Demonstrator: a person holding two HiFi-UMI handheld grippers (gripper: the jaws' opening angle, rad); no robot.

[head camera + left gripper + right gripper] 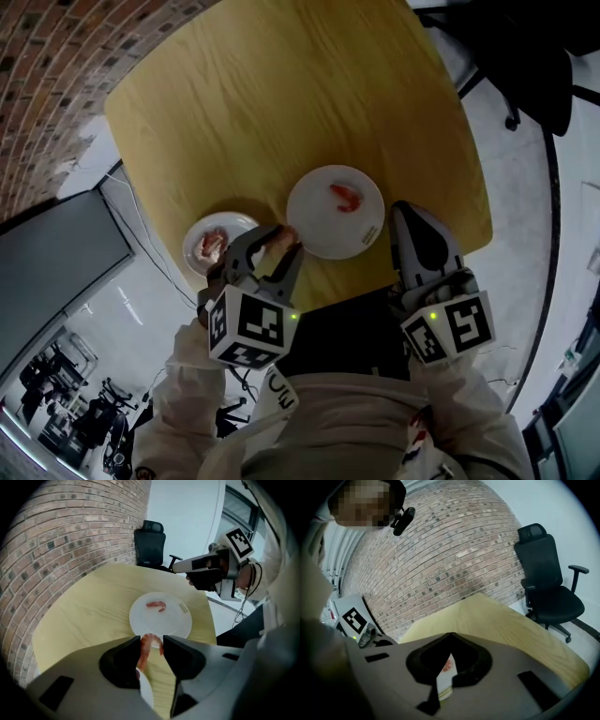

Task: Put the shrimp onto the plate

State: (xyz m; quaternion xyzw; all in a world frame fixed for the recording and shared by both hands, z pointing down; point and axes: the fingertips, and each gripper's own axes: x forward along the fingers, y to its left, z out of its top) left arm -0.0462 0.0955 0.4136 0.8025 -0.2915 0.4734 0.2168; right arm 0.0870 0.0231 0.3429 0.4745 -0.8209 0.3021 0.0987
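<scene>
between the dark jaws of your left gripper [148, 641] a shrimp [144, 654] was pinched. the jaws were drawn narrow on its curled upper end while the paler tail trailed back toward the camera, so its long axis ran roughly along the fingers, not across them. it looked soft, glossy and orange-pink, a slippery curved thing that i judged would swing or slide once you eased off.

straight ahead of those fingers, and a touch to your right, lay the large plate [176, 623], round, white, smooth and shallow. in the head view the held shrimp hung just at its near left rim, not yet clearly over the flat middle. a short push forward looked like all the drop needed. another shrimp [156, 605] already lay on the far half, its curve set crosswise, well apart from yours.

behind and left of your left gripper sat the small plate [235, 222], with more pink pieces on it. both plates rested on the pale wooden table [281, 94], whose grain was fine and matte.

your right gripper [449, 635] hung off the table's near edge, jaws together on nothing, farther from the job than your left.
</scene>
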